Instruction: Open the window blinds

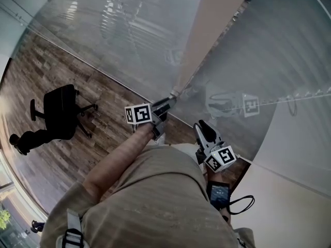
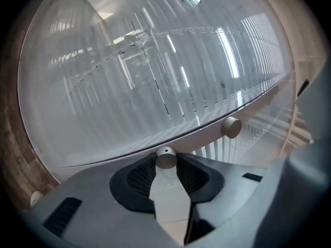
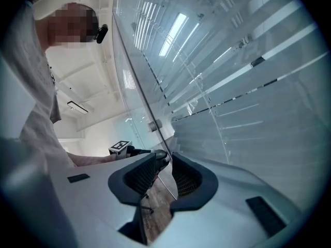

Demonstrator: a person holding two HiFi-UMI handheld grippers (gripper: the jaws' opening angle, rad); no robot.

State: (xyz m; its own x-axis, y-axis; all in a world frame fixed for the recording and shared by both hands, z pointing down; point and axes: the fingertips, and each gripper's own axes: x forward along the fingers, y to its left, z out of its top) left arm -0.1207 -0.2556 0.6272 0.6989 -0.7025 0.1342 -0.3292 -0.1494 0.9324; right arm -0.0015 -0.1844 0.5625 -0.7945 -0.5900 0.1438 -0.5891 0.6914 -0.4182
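Indoors, at a glass partition [image 1: 129,40], a person works a handheld gripper in each hand. The left gripper [image 1: 164,107] has its fingers closed on a small round metal knob [image 2: 166,157] set on the pale frame [image 2: 207,134] along the pane's edge – a second knob [image 2: 231,127] sits further along the same strip. The window blinds [image 2: 155,71] hang behind the glass, directly ahead of both grippers, their slats showing as pale stripes. The right gripper [image 3: 165,164] is held just beside the left, fingers standing apart with nothing between them – only wooden floor [image 1: 62,71] shows through the gap. A black office chair [image 1: 59,112] stands well off to the left.
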